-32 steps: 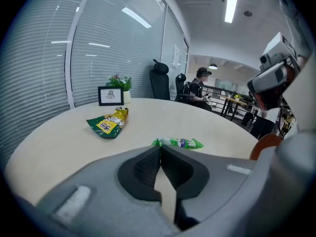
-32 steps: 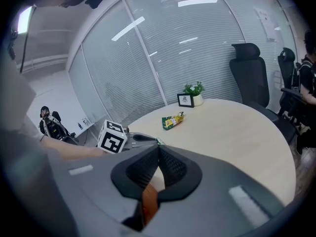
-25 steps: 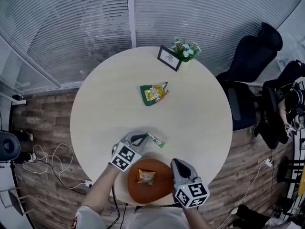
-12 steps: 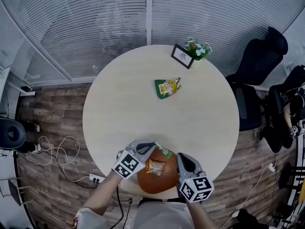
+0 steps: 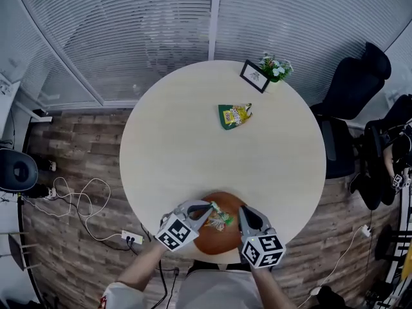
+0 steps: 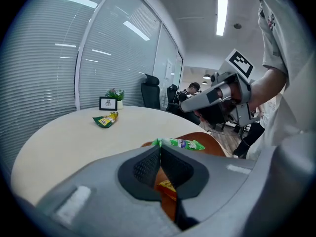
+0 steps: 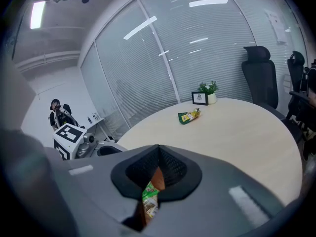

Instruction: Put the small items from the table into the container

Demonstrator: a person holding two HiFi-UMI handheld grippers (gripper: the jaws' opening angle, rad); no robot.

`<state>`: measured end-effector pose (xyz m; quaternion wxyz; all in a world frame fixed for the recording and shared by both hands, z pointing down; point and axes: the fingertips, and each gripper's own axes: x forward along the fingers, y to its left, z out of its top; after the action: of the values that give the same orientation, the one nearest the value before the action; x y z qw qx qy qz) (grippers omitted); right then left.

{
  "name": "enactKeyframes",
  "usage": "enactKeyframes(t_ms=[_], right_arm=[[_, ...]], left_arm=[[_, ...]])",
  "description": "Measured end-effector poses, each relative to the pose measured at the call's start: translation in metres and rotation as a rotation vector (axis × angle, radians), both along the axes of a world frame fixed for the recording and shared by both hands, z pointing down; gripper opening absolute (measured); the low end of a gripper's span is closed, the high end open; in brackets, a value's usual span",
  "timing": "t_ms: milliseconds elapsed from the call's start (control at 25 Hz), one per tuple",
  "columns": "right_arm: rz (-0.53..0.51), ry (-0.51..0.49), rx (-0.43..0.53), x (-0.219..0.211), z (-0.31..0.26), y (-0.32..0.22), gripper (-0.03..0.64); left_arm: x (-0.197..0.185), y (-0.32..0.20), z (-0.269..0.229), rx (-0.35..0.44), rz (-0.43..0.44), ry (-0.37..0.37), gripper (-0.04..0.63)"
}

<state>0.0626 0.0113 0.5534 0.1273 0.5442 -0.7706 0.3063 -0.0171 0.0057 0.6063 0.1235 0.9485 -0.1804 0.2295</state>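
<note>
The left forearm [image 5: 140,270] and right forearm [image 5: 269,290] reach up from the bottom edge of the head view, each hand carrying a grey two-jaw gripper. The left gripper [image 5: 207,206] angles toward the right and slightly downward, its jaws closed on the end of a green packet [image 6: 185,143]. The right gripper [image 5: 244,211] sits near it, pointing ahead and slightly down. Its jaws are pressed together with nothing between them.

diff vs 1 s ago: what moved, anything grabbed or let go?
The left claw, shut on the green packet, carried it from the table beside the bowl to above it. Nothing newly grabbed or released. Right claw still at the bowl's rim; snack bag, photo frame and plant unmoved.
</note>
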Motion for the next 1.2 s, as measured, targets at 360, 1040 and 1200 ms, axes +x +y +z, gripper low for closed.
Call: enactKeyframes(t_ms=[360,1040,1200], right_arm=[[-0.006,0.014,-0.024,-0.004,0.009,0.011,0.003],[-0.014,0.000,-0.014,-0.008,0.006,0.006,0.003],[-0.002,-0.005,-0.010,-0.004,0.005,0.005,0.003]], left_arm=[[-0.008,0.035,0.023,-0.071,0.031,-0.016,0.046],[-0.025,-0.011,-0.004,0.006,-0.127,0.052,-0.003],[-0.021,-0.016,-0.005,0.018,-0.135,0.052,-0.003]])
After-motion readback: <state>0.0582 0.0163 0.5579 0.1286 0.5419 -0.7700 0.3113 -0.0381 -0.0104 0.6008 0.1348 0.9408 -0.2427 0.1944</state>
